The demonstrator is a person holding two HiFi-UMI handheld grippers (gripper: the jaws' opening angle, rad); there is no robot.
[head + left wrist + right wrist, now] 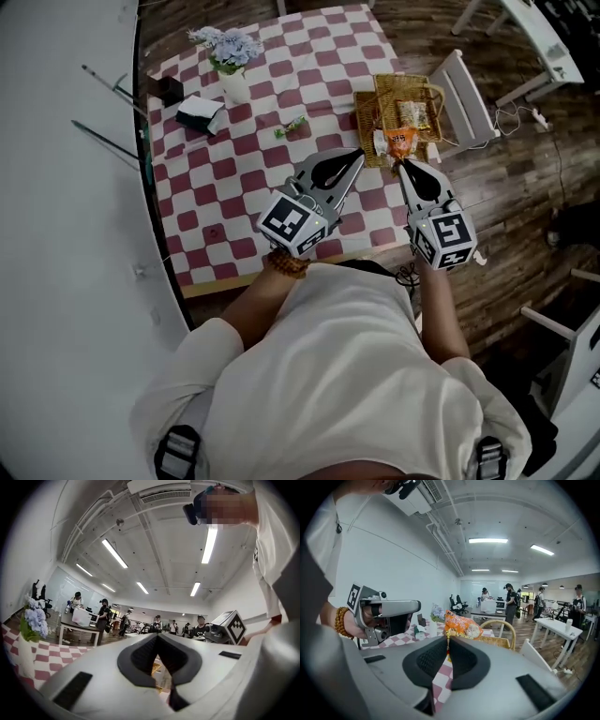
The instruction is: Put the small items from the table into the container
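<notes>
No word, brand or number can be read in these views. The only clear signs are square black-and-white coded markers, and they have patterns of blocks, not letters. One marker stands on the top face of the white cube (292,223) of the left gripper (357,154). Another stands on the white cube (448,234) of the right gripper (403,165). The left gripper view shows one face of the right cube with its marker, and the right gripper view shows a part of a marker on the left cube. The orange plastic snack packet (461,626) has coloured print and a picture, but the letters are too blurred to read.
</notes>
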